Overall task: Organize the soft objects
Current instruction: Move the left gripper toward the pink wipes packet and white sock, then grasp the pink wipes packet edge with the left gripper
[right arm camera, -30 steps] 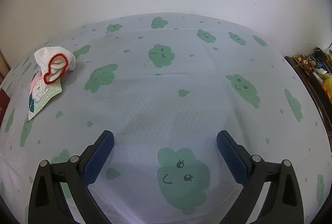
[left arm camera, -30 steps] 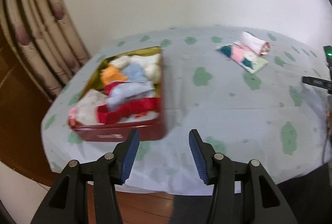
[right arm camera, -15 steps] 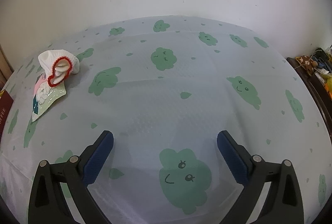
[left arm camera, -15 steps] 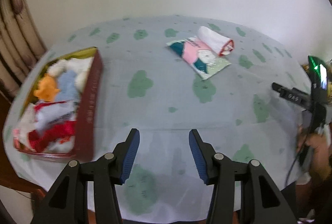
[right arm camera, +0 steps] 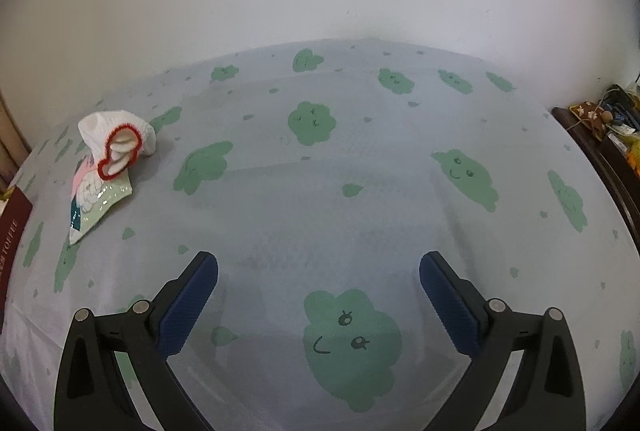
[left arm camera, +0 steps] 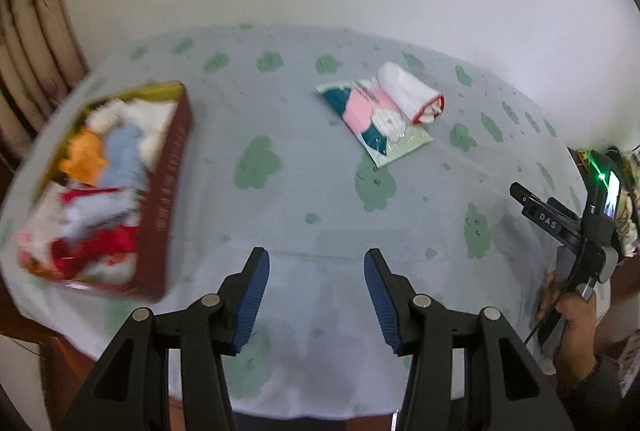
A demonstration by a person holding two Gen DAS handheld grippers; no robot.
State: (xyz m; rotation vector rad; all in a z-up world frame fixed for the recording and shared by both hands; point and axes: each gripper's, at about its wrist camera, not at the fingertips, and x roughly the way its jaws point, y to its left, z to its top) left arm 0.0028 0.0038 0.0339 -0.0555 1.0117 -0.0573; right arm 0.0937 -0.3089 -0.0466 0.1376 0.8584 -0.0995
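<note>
Swinging right since a second ago, my left claw (left arm camera: pixel 316 293) has pushed the red tin (left arm camera: pixel 168 191) from the middle of its view out to the left edge, and the rolled sock with its packet has slid toward the centre. On the right camera hardly anything has shifted.

Now I see the tin on the left side of the desk (left arm camera: pixel 304 191), lid off, stuffed with soft bits in orange, pale blue, white and red; it is blurred, so I cannot pick out single items. Well apart from it, toward the far side of the desk, lies the white sock roll with a red cuff (left arm camera: pixel 412 97). It rests on one end of a flat printed packet (left arm camera: pixel 376 123) in pink, teal and pale green. The desk wears a pale blue cloth with green cloud faces.

My left claw is released, blue pads parted with only cloth showing between them, hovering over the near edge of the desk. My right claw (right arm camera: pixel 318 305) is released too, spread wider, nothing between the pads but a smiling green cloud. From that camera the sock roll (right arm camera: pixel 116 141) and the packet (right arm camera: pixel 98 203) sit far off to the left, and a sliver of the tin (right arm camera: pixel 12 231) shows at the left edge. In the left view, the person's hand (left arm camera: pixel 572 319) grips the right tool's handle at the right edge. A curtain (left arm camera: pixel 32 51) hangs at far left.
</note>
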